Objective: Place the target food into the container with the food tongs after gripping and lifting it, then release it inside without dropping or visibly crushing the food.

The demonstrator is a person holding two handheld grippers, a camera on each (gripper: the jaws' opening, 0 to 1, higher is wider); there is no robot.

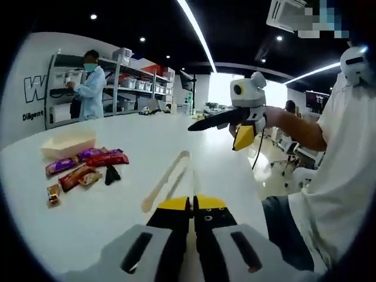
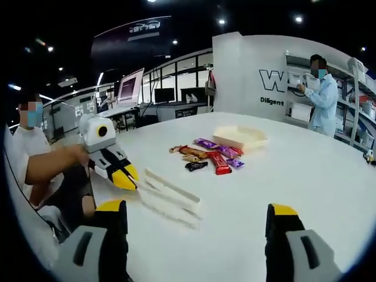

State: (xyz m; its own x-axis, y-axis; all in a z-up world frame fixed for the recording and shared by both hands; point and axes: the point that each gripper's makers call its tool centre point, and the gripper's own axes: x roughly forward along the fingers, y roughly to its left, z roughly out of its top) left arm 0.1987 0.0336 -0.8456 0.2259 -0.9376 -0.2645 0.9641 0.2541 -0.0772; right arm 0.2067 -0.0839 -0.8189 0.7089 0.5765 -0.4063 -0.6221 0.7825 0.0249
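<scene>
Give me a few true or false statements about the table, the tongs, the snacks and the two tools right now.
1. The food tongs lie flat on the white table. True.
2. The container already holds a snack. False: it looks empty.
3. The left tool is wide open. False: its jaws are together, holding nothing.
4. The right tool is open. True.
5. The wrapped snacks lie beside the container. True.
</scene>
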